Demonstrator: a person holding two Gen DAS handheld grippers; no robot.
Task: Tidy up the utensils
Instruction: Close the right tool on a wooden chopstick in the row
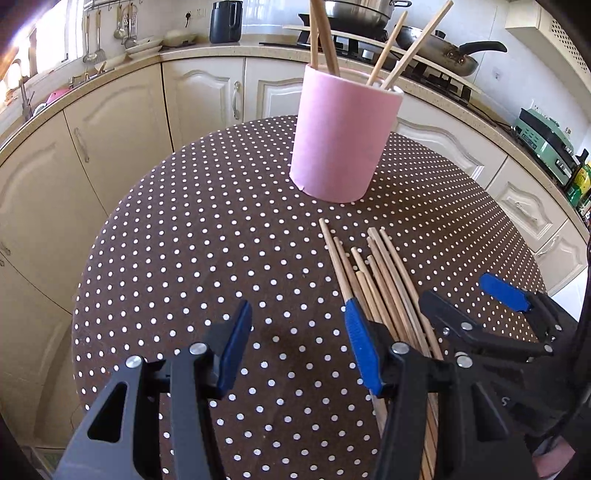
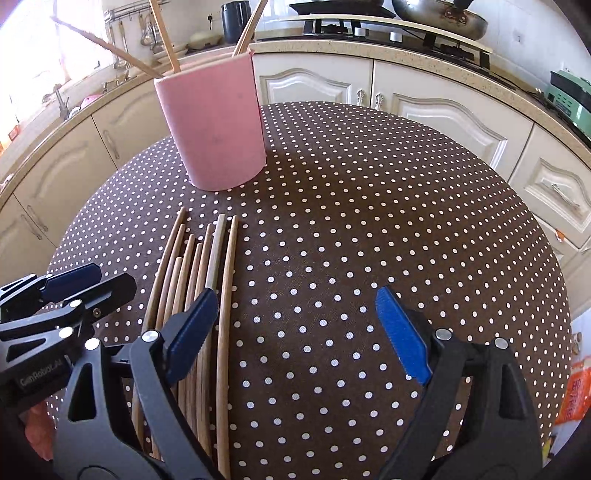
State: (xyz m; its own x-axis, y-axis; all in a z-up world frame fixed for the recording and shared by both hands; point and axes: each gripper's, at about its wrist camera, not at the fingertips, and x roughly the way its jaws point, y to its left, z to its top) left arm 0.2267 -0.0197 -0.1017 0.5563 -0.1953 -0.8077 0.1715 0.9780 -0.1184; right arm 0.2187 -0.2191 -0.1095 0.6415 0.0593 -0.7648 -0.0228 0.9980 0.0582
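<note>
A pink cylindrical holder (image 1: 341, 136) stands upright on the brown polka-dot table (image 1: 184, 240) and holds several wooden chopsticks (image 1: 325, 33). It also shows in the right wrist view (image 2: 216, 122). Several loose chopsticks (image 1: 384, 284) lie side by side on the table in front of it, also in the right wrist view (image 2: 199, 280). My left gripper (image 1: 295, 343) is open and empty, just left of the pile, its right finger over it. My right gripper (image 2: 299, 332) is open and empty, just right of the pile; it also shows in the left wrist view (image 1: 476, 295).
Cream kitchen cabinets (image 1: 122, 122) and a counter curve around behind the table. A stove with pans (image 1: 436, 48), a black kettle (image 1: 226, 21) and a green appliance (image 1: 546, 140) stand on the counter. An orange bag (image 2: 576, 391) lies past the table's right edge.
</note>
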